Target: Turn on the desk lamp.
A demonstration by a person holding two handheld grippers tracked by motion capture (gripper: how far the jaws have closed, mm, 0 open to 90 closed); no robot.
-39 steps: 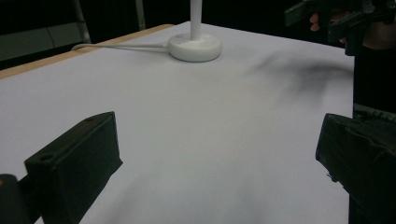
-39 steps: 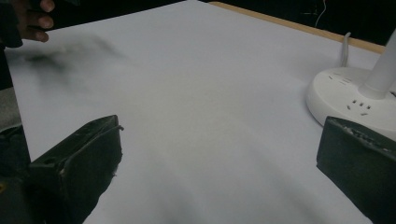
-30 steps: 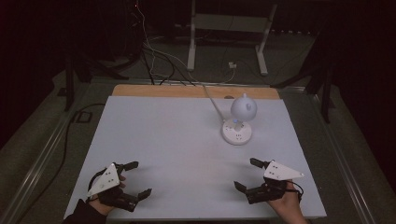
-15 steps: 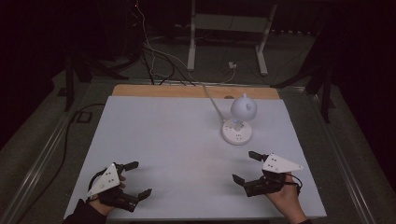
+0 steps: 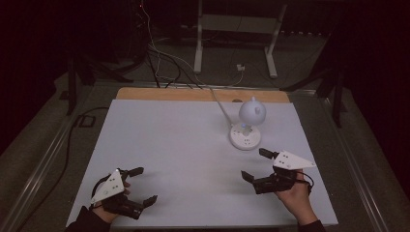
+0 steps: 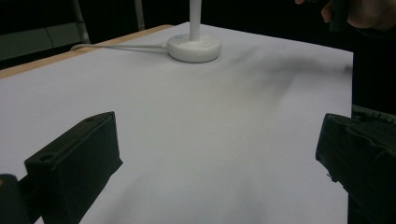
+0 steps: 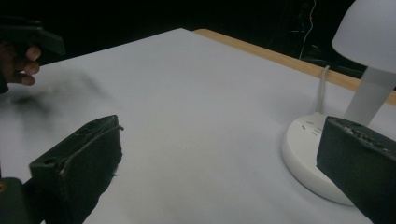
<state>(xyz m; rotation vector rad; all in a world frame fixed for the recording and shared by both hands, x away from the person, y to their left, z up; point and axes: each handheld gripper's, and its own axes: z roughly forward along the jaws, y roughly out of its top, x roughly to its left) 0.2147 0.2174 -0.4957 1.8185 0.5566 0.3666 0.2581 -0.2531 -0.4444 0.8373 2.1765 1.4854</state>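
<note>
R gripper (image 5: 255, 165) jaws wide, just short of desk lamp (image 5: 247, 126) base, L gripper (image 5: 142, 184) wide & idle; risk: jaw clips base, lamp tips or drags cord (image 5: 220, 104).

place: lab recording bay | evidence: white-topped table (image 5: 159, 145) in a dark room | cables (image 5: 159, 53) on floor beyond table | white metal stand (image 5: 237, 29) behind table
</note>
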